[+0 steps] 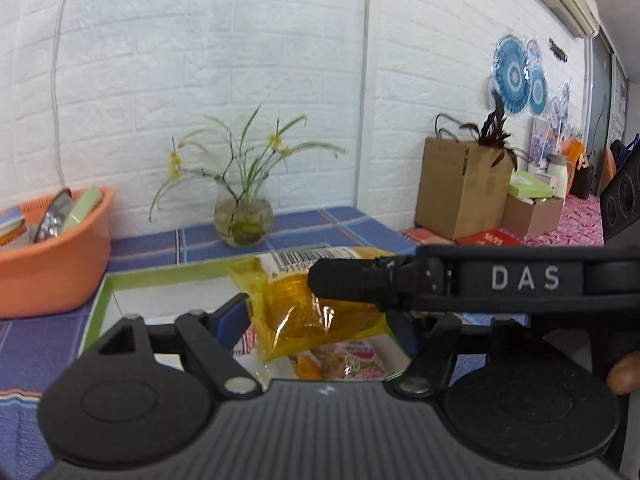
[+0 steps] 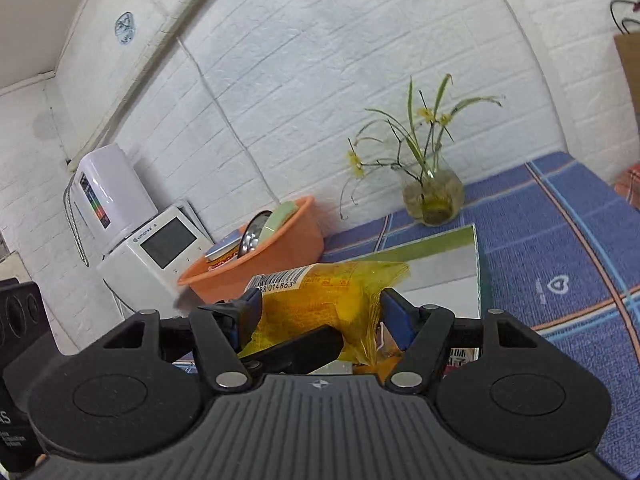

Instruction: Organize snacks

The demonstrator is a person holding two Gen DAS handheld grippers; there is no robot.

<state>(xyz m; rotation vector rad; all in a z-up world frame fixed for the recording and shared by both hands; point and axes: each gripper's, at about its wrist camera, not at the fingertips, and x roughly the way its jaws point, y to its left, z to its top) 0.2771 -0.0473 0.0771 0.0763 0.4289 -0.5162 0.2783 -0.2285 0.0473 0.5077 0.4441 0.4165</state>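
Yellow snack packet [image 1: 304, 312] sits clamped between both hand-held grippers, left [image 1: 320, 320] and right [image 2: 320, 316], above the green-rimmed box [image 1: 160, 274]; orange basin [image 1: 52, 264] stands apart.

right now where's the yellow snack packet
In both wrist views the yellow snack packet sits low and central, clamped between both grippers above the green-rimmed box, with the orange basin to its left and the glass vase behind.

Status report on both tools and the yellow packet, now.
Left tool and right tool both clamped on yellow snack packet, lifted over green-rimmed box. Nothing blocking.
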